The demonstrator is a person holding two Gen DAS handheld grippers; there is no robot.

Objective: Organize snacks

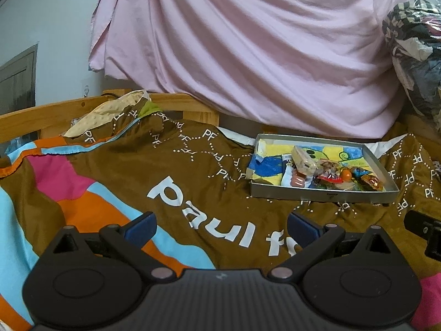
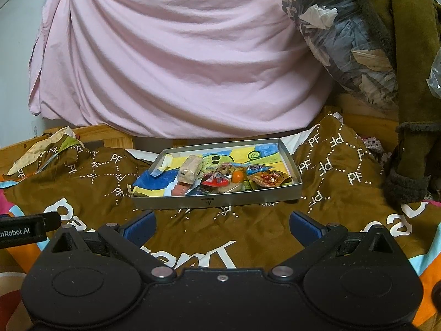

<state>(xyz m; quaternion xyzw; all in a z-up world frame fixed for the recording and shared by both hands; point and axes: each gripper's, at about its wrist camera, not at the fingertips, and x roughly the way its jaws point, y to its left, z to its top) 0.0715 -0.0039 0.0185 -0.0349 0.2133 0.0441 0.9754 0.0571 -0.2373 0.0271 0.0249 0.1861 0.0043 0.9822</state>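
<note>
On brown "paul" blanket, 12 o'clock of right gripper: grey tray holding snacks. Pink sheet behind. Left gripper likewise spread, empty; tray at 1 o'clock. "PF" print around.

The left black plastic two-finger gripper has its blue-padded fingers spread wide, with nothing between them. It points forward, level and low. The right black plastic two-finger gripper stands the same way, its blue-padded fingers wide apart and holding nothing. Each gripper shows at the edge of the other's view: the right one at the left wrist view's right edge, the left one at the right wrist view's left edge.
</note>
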